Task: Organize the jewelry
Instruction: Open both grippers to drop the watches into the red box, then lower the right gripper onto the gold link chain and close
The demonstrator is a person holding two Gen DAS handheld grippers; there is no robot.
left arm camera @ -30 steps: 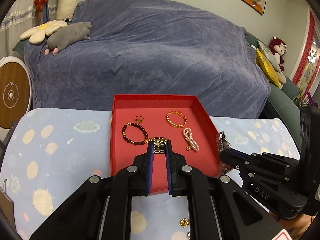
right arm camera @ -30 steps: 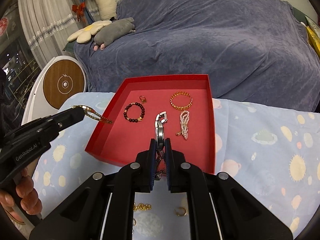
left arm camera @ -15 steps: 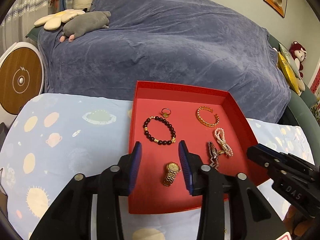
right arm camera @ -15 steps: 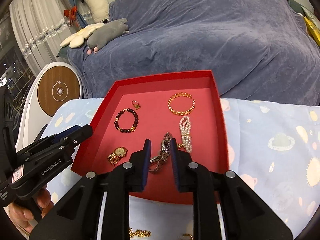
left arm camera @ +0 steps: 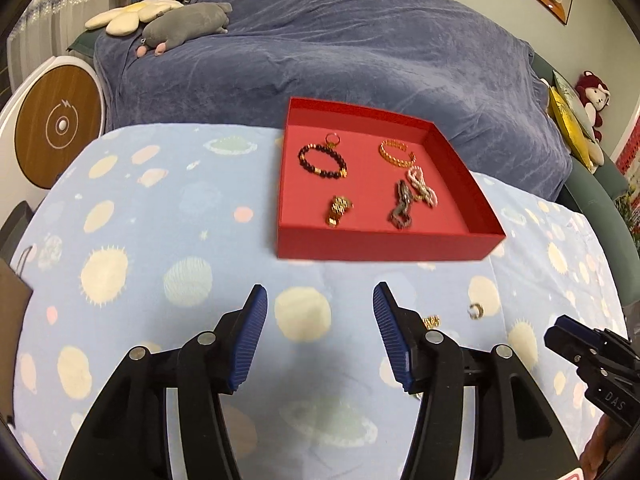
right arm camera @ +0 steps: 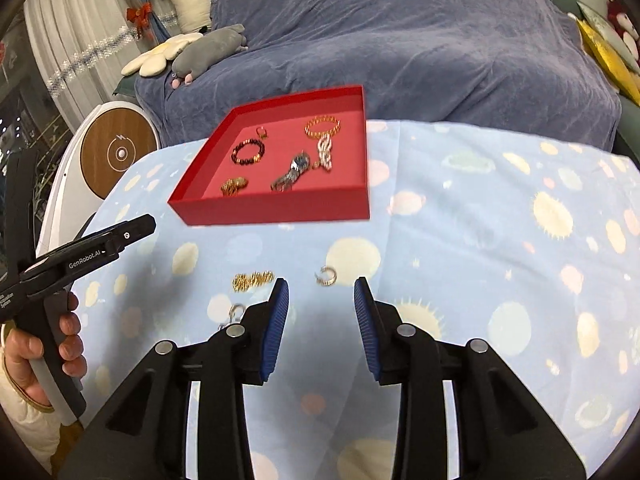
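The red tray (left arm camera: 384, 246) on the planet-print cloth holds a dark bead bracelet (left arm camera: 322, 162), a gold bangle (left arm camera: 396, 154), a pearl piece (left arm camera: 422, 186), a gold watch (left arm camera: 339, 210) and a silver watch (left arm camera: 401, 206). My left gripper (left arm camera: 320, 300) hovers over the cloth short of the tray, jaws opening, nothing between them. My right gripper (right arm camera: 322, 294) is also short of the tray (right arm camera: 276, 210), jaws opening and empty. A small open ring (right arm camera: 326, 276) lies just ahead of its gap. A gold chain (right arm camera: 253, 280) lies left of its fingertips.
A silver piece (right arm camera: 236, 312) lies on the cloth by the right gripper's left finger. A sofa under a blue throw (left arm camera: 340, 52) stands behind the table. A round wooden disc (left arm camera: 56, 128) leans at the left. A hand (right arm camera: 36, 356) holds the left gripper's handle.
The left gripper let go of the gold watch and the right let go of the silver watch, both into the tray. Both opened and drew back over the near cloth.
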